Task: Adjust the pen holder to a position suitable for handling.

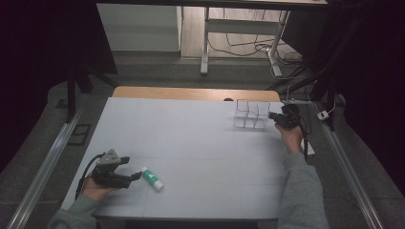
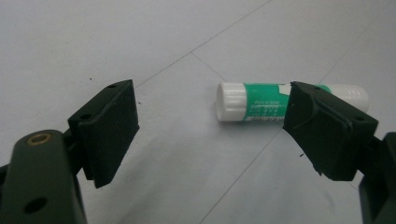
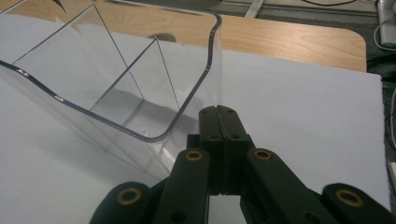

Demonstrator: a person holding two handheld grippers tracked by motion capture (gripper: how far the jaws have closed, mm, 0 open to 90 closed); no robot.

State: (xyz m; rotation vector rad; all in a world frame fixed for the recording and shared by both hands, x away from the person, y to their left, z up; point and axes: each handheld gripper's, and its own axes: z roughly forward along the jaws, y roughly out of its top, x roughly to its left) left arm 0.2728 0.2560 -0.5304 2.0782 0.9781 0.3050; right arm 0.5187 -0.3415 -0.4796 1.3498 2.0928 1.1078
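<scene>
Left gripper [image 1: 135, 168] lies low at the lower left of the high view with its jaws wide apart and nothing between the pads. A glue stick [image 1: 152, 179] lies flat on the white table [image 1: 191, 143] just beyond them. In the left gripper view the stick [image 2: 261, 102] sits at centre right, partly behind the right-hand jaw, not yet bracketed.

Right gripper [image 1: 273, 116] is at the upper right of the high view, jaws pressed together, their tip against the near wall of a clear divided box [image 1: 249, 115]. It appears to pinch that wall [image 3: 212, 65], steadying the box.

Judged step: approach to pick up the stick, with the box braced to receive it. The next move calls for shifting the open jaws sideways until they straddle the stick's body, then closing.

Room: the table between stick and box is bare. The stick lies near the table's bottom edge; a round stick may roll if nudged.
</scene>
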